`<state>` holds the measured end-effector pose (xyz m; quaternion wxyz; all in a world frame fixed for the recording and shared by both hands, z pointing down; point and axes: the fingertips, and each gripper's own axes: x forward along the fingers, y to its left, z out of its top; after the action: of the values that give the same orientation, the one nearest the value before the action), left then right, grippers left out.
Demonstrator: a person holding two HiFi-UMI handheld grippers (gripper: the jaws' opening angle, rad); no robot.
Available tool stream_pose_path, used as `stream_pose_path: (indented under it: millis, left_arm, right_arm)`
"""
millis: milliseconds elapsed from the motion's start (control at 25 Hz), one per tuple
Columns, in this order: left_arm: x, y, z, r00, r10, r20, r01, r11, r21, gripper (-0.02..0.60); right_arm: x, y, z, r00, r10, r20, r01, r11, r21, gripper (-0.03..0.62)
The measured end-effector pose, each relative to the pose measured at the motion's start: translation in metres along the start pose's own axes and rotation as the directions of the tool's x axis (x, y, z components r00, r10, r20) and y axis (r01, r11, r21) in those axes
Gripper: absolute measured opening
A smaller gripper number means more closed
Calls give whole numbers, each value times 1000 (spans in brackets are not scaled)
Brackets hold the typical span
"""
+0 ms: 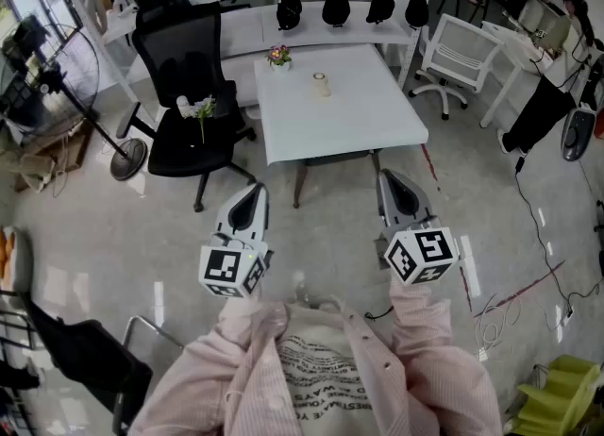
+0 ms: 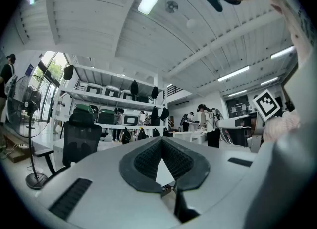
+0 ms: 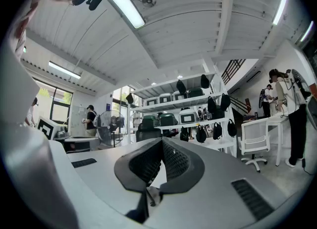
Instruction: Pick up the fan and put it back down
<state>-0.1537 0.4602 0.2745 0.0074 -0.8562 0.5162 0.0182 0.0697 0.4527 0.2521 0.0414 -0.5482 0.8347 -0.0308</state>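
1. Left tongs (image 1: pixel 255 192) are clenched. In the left gripper view the ribbed pads (image 2: pixel 149 160) are seen meeting at the tips, with nothing gripped between them.
2. Right tongs (image 1: pixel 389 179) are likewise clenched and empty. In the right gripper view the pads (image 3: pixel 146 162) are closed tip to tip.
3. Both tongs are held level and side by side, low in the head view, above the floor (image 1: pixel 321 236) and ahead of the pink sleeves (image 1: pixel 427 354).
4. The fan (image 1: pixel 127 159) is seen standing upright on the floor at the far left of the head view. It is well apart from both tongs and is touched by neither.
5. A black office chair (image 1: pixel 184 94) is placed between the fan and the white surface (image 1: pixel 349 118).
6. In the left gripper view the fan (image 2: pixel 23 99) is shown at the left edge, left of the office chair (image 2: pixel 81 139). In the right gripper view the fan (image 3: pixel 105 122) is shown left of the tongs, by the windows.
7. A small flower pot (image 1: pixel 278 55) and a pale cup (image 1: pixel 322 85) are set on the surface, apart from each other.
8. Dark bags (image 1: pixel 335 5) are hung along the shelves behind the surface, and a white chair (image 1: pixel 462 52) is parked to its right.
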Motion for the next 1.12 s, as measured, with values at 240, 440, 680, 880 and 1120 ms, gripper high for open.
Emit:
stream_pose_path:
  millis: [240,440,680,880,1120]
  left_arm:
    - [6,-9,-4,1000,1,-11,-1,1000,2,0]
    - [19,-20,-8,1000,1,-14,-1,1000,7,0]
    - [32,-31,-17,1000,4,-20,-4,1000,2,0]
    - [45,-31,-19,1000,10,-23,-10,1000,1,0]
    - [59,-25,-26,999,12,-38,-12,1000,-3,0]
  right_arm:
    - [-4,-12,-3,1000,1,9,-2,1000,28,-2]
    - [-4,-32,-10,1000,0,3,0,999,40,-2]
    - [3,-46,-19,999,34,-13,-34,998,62,2]
    - [14,-55,-25,998,50,-36,-47,996,74,49]
    - [33,-64,-33,997,55,-58,-49,993,104,157]
